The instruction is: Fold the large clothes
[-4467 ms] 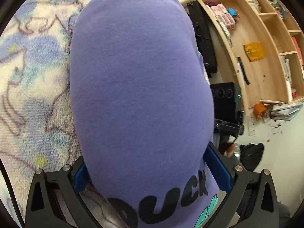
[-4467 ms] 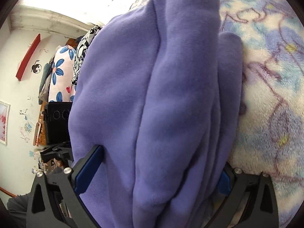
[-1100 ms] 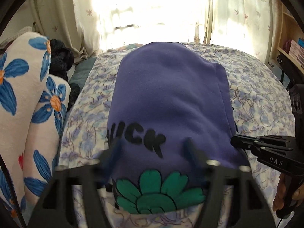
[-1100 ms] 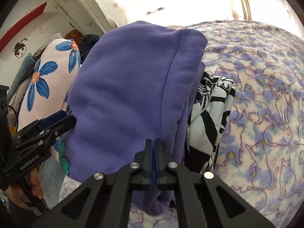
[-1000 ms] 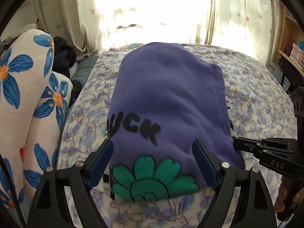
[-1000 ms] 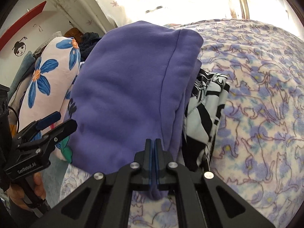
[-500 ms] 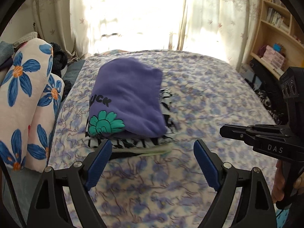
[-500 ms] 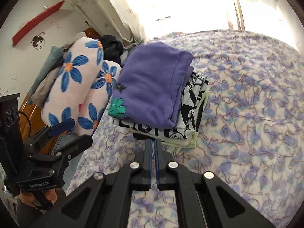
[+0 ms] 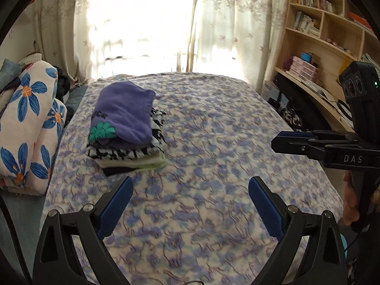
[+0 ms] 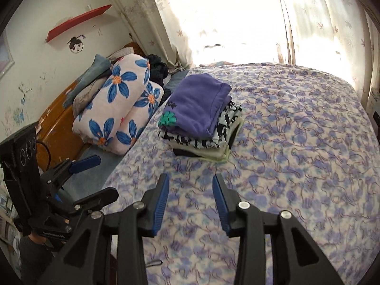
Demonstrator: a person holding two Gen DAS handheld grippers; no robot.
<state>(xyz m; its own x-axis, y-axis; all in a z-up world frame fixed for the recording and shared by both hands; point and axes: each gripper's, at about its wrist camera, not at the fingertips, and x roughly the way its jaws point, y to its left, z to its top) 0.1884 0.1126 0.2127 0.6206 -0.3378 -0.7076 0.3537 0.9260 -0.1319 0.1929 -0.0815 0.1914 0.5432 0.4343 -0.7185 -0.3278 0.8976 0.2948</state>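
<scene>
Left wrist view: purple sweatshirt (image 9: 123, 116) lies folded atop the stack (image 9: 128, 152); both hand-held grippers, left (image 9: 190, 204) and right (image 10: 190, 204), have just been opening, empty; nothing unfolded remains on the bed (image 9: 225, 142).

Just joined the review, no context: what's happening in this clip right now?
A person with a handheld gripper in each hand is folding clothes on a bed. The folded purple sweatshirt now sits on top of a stack of folded clothes beside the floral pillows. Both grippers are back from the stack with nothing between their fingers: the left gripper stands wide open, and the right gripper has just been opening and is partly open. That garment looks finished.
</scene>
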